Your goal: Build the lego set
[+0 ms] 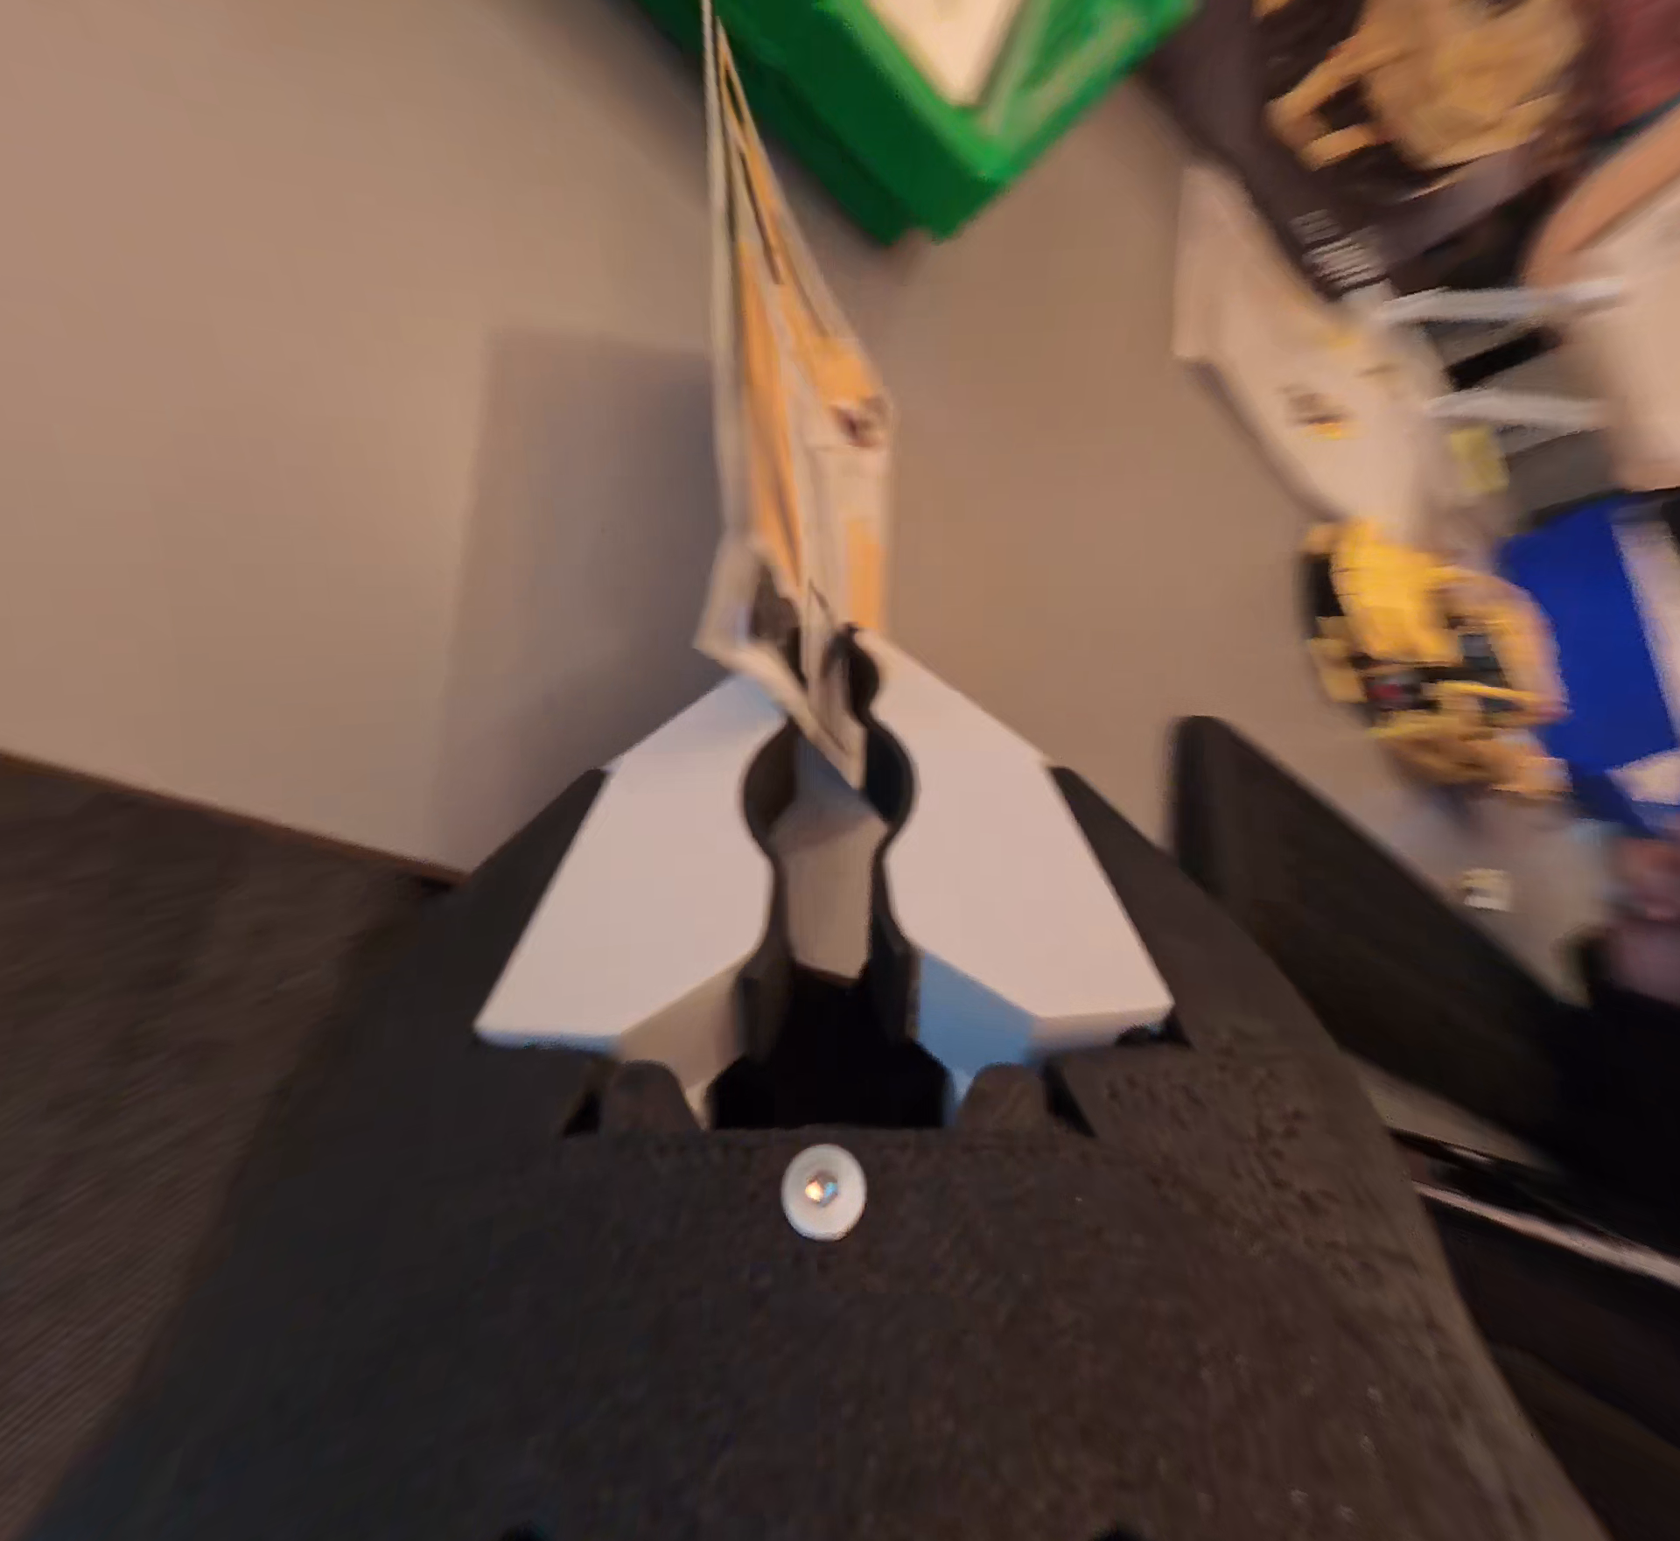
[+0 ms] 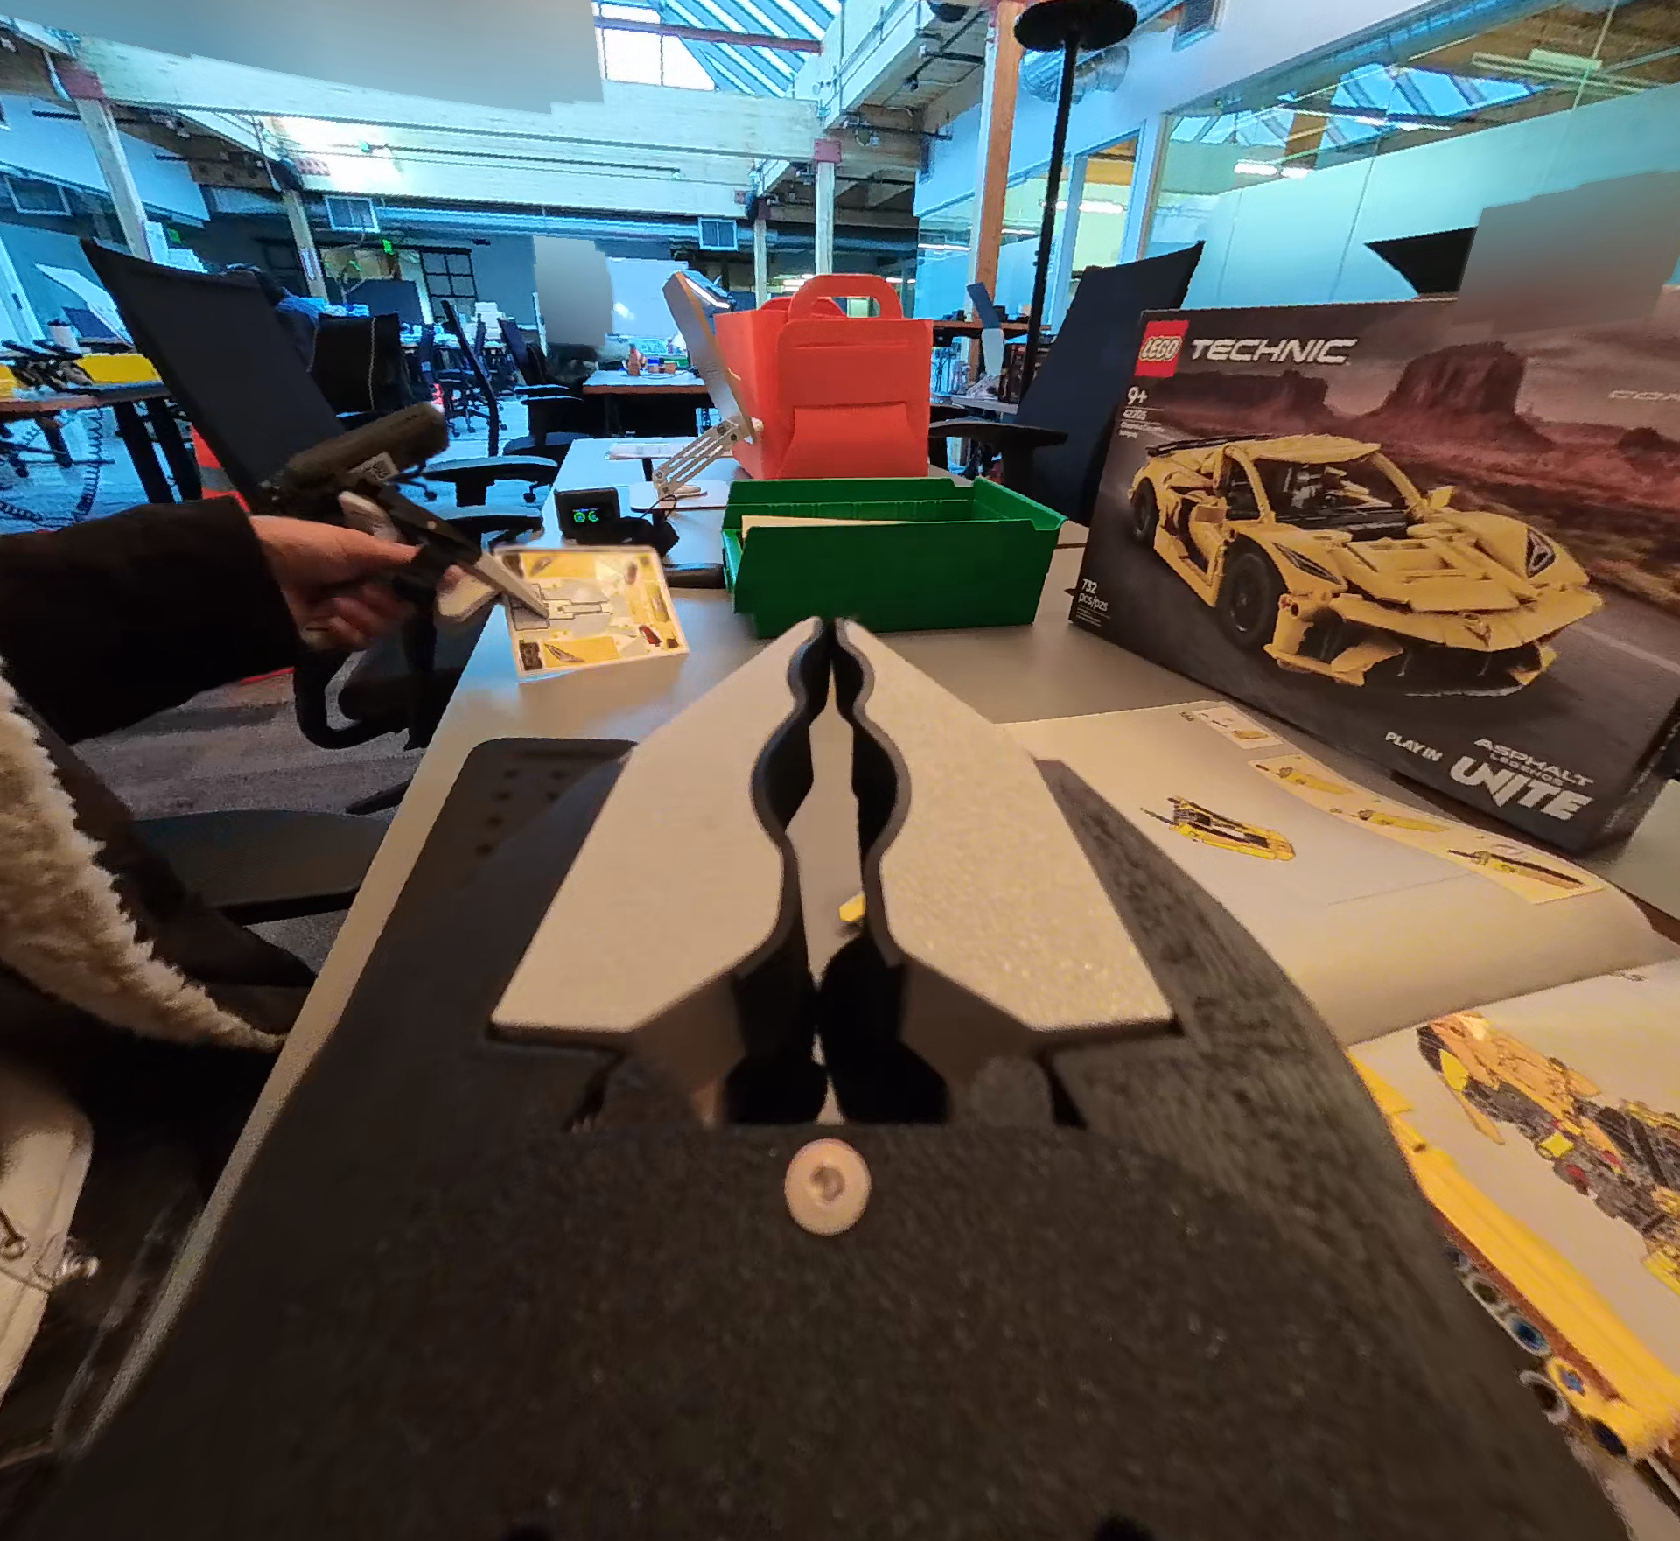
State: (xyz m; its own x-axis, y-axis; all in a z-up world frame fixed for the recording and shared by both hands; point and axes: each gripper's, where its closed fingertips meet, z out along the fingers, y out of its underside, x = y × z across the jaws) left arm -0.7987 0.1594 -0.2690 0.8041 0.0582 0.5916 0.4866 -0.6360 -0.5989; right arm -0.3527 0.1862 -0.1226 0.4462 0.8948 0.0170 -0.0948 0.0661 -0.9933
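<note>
My left gripper point(image 1: 832, 684) is clamped on the sticker sheet point(image 2: 591, 608), lifted above the grey table point(image 2: 954, 670) near the green bin point(image 2: 886, 556), while my right gripper point(image 2: 835, 647) hangs pressed together, empty, beside the open instruction booklet point(image 2: 1273, 852).

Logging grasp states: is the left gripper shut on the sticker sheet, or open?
Shut. The left gripper pinches the sticker sheet at one corner between its fingertips, holding it lifted off the table.

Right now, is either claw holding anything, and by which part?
The left claw pinches a sticker sheet by its corner, lifted off the table. The right claw is shut, apparently holding nothing.
</note>
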